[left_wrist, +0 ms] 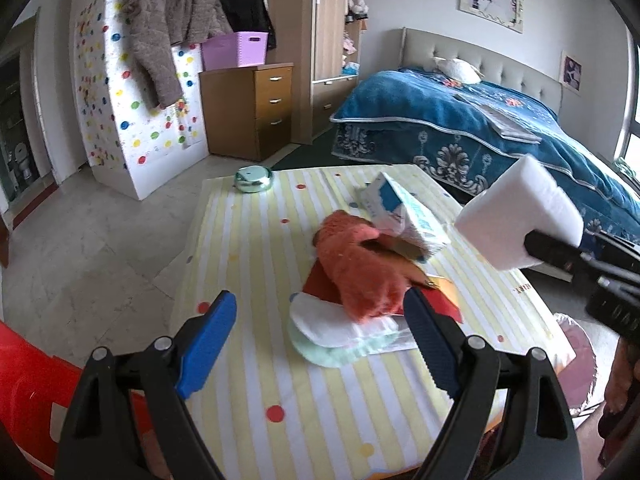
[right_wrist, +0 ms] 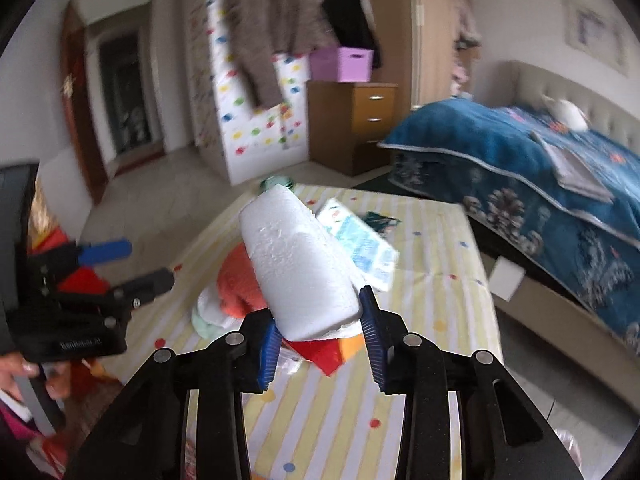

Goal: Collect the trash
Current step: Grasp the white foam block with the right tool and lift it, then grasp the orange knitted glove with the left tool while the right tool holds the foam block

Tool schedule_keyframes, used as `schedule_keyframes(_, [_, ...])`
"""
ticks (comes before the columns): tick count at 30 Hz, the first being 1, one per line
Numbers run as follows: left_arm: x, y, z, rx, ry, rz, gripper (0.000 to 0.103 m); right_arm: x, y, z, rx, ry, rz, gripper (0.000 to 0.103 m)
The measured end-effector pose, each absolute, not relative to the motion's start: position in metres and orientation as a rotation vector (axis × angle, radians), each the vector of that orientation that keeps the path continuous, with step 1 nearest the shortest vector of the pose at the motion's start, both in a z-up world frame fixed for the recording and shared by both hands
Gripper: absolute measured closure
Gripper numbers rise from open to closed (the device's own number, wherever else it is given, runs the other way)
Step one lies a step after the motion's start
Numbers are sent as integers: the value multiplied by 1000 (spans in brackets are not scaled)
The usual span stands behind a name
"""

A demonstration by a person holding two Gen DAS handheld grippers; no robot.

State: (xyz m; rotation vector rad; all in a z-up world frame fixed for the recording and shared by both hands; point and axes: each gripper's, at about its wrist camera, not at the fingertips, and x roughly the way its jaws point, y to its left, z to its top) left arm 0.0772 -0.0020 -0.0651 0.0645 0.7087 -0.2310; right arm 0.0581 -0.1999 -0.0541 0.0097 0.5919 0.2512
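Note:
My right gripper [right_wrist: 320, 330] is shut on a white foam block [right_wrist: 298, 270], held lifted above the table; the same foam block [left_wrist: 520, 224] shows at the right in the left wrist view. My left gripper [left_wrist: 320, 320] stands open over the near side of the striped table [left_wrist: 248, 240], with nothing between its fingers. Just ahead of it lies a pile: an orange fuzzy cloth [left_wrist: 356, 264], white pads [left_wrist: 332, 320], red paper [left_wrist: 440, 308] and a blue-and-white tissue pack [left_wrist: 404, 216]. In the right wrist view the orange cloth [right_wrist: 236, 276] and tissue pack [right_wrist: 360, 240] sit beyond the foam.
A round metal tin [left_wrist: 253, 179] sits at the table's far left corner. A red chair [left_wrist: 36, 384] stands at the near left. A bed with a blue cover [left_wrist: 480, 132], a wooden drawer unit [left_wrist: 248, 112] and a purple bin [left_wrist: 234, 48] lie beyond.

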Motion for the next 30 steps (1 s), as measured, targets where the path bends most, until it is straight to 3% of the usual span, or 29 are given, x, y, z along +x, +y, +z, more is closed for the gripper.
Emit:
schedule_keyframes(5, [87,-23,-71,94,724,-259,26,58,-222,-58,57,597,205,67])
schedule_keyframes(14, [132,-43,-80,119,771,-250,47,73,-251,-69,101,619,177,67])
schedule_keyframes(20, [156,-41,-98,107,835,-240,62,87,-254,-78,115,641,182,67])
schedule_keyframes(25, [162,-38,-97,91,831,-252,89,93,-253,-81,118,651,188,67])
schedule_keyframes(30, [157,-33,-87,81,796,-243,94,93,-252,-80,120,649,190,67])
